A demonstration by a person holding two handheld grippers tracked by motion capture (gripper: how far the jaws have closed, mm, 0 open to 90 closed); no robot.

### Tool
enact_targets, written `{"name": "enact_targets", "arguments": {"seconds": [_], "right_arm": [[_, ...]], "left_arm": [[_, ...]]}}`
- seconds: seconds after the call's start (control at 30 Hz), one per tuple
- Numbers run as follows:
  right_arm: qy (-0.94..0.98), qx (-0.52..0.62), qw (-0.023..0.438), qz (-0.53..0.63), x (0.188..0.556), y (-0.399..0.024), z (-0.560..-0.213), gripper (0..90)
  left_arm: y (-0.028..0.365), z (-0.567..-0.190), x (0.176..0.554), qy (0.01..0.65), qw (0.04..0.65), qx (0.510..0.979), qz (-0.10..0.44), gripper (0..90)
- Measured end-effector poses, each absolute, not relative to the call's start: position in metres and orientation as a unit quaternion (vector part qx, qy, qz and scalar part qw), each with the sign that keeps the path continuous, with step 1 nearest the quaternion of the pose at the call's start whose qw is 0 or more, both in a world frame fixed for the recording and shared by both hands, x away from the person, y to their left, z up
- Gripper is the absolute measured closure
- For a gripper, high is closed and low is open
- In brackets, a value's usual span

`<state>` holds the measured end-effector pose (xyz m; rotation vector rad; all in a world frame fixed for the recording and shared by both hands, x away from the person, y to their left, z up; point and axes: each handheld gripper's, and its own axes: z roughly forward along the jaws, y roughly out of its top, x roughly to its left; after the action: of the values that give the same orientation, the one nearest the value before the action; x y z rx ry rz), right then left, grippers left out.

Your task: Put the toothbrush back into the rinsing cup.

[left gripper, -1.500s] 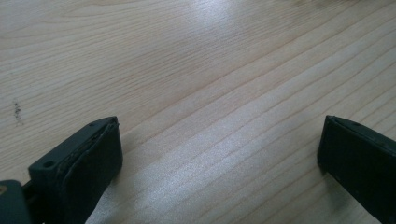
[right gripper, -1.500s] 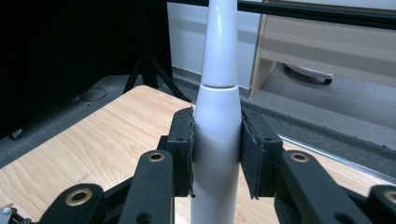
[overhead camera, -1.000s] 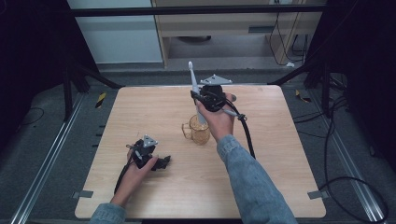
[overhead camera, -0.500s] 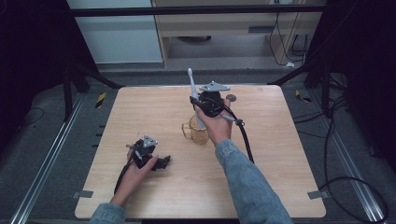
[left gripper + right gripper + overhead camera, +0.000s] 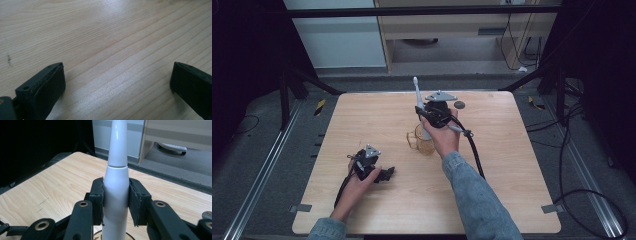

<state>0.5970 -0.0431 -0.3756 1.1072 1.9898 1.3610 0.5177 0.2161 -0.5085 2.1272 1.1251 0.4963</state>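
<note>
Above the glass mug [image 5: 424, 142], the right gripper [image 5: 115, 202] clamps a white, seemingly electric toothbrush [image 5: 117, 190].

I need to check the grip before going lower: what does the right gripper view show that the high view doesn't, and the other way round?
Right gripper view alone: the fingers pressed flat against both sides of the white electric toothbrush, which stands upright between them.

High view alone: the glass mug under the toothbrush, the left gripper resting open on the table, and a small dark disc behind the right gripper.

Both: the toothbrush held upright in the right gripper, above the wooden table.
</note>
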Motion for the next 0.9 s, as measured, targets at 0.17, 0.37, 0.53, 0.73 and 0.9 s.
{"name": "enact_targets", "arguments": {"seconds": [0.17,0.37,0.53,0.73,0.9], "right_arm": [[0.728,0.405,0.24,0.498,0.597,-0.042,-0.38,67.2],[0.728,0.407,0.237,0.499,0.595,-0.044,-0.384,67.2],[0.728,0.408,0.237,0.498,0.595,-0.045,-0.386,67.1],[0.726,0.413,0.236,0.497,0.594,-0.046,-0.391,67.1],[0.725,0.413,0.236,0.498,0.595,-0.045,-0.391,67.2]], "left_arm": [[0.216,-0.508,0.518,0.431,0.336,0.816,0.19,0.0],[0.216,-0.509,0.518,0.431,0.336,0.815,0.19,0.0],[0.216,-0.509,0.518,0.432,0.336,0.815,0.19,0.0],[0.216,-0.509,0.518,0.431,0.336,0.815,0.19,0.0],[0.216,-0.509,0.518,0.433,0.336,0.815,0.189,0.0]]}}
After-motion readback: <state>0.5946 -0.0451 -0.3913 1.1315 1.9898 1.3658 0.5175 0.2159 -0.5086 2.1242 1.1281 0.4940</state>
